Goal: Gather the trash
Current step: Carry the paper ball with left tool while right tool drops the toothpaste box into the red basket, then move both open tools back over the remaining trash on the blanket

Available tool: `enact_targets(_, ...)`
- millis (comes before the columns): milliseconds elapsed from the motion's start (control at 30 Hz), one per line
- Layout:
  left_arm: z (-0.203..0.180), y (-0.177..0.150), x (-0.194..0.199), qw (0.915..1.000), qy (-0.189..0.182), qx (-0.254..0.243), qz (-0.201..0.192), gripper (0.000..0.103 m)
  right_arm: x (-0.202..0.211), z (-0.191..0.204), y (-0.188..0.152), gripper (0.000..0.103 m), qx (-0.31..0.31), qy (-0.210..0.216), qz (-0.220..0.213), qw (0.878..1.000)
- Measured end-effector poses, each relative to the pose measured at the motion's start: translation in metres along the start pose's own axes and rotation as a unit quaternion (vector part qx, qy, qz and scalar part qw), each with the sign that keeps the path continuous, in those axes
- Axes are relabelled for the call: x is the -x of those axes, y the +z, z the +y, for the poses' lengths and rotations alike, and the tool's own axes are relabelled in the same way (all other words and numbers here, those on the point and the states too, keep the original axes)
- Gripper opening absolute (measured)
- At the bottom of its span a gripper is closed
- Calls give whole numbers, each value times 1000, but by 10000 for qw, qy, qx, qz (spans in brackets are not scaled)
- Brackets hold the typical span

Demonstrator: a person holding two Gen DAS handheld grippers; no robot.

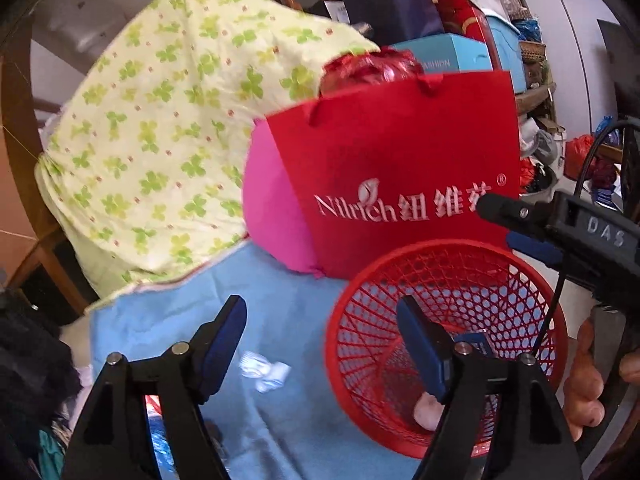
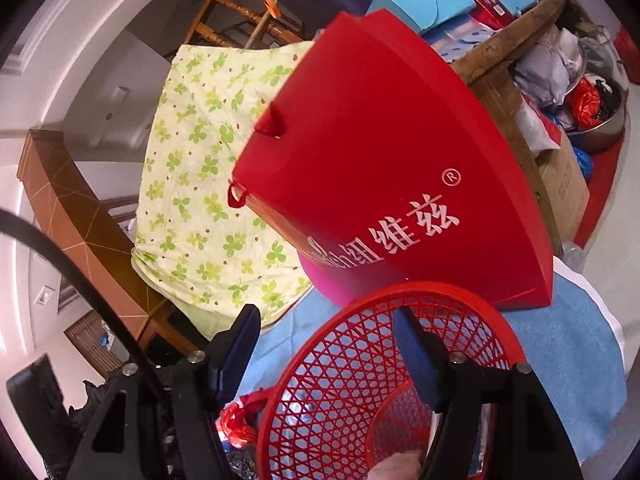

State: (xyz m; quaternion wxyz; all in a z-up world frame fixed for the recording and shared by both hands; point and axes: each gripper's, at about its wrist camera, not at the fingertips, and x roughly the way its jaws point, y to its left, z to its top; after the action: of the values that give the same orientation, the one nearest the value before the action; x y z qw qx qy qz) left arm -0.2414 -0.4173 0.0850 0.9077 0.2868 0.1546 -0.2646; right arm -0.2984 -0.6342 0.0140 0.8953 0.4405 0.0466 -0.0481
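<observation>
Red plastic lattice forms the single basket (image 1: 444, 344), standing on a blue cloth (image 1: 288, 320) in front of one red paper bag (image 1: 404, 184) printed with white lettering. Inside the basket lie a pale pinkish lump (image 1: 428, 410) and a small blue item, both largely hidden behind a finger of the left hand-held gripper (image 1: 320, 340), so what they are cannot be told. One crumpled white scrap (image 1: 266, 370) lies on the blue cloth between that gripper's spread fingers, touched by neither. The left wrist view alone shows this scrap, a magenta object (image 1: 276, 216) beside the bag, and the right hand-held gripper (image 1: 496, 220) reaching in from the right, held by a hand (image 1: 588, 384) cut off at the frame edge. In the right wrist view the right hand-held gripper (image 2: 324, 344) stands spread, empty, one finger inside the basket rim (image 2: 344, 308); a red crinkled wrapper (image 2: 236, 420) shows partly beneath it. One clover-printed cloth (image 1: 160, 128) appears in both views.
</observation>
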Motion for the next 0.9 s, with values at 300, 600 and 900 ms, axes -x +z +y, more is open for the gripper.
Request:
enact_targets(300, 18, 4, 38, 9984, 437, -35, -345, 79, -2, 18, -4, 72, 260, 142, -170, 9994)
enact_targets(600, 48, -8, 52, 9970, 729, 129, -217, 80, -18, 61, -24, 72, 765, 444, -99, 9960)
enact_targets(900, 82, -27, 61, 9940, 1029, 363, -92, 80, -43, 96, -51, 72, 1109, 575, 179, 9920)
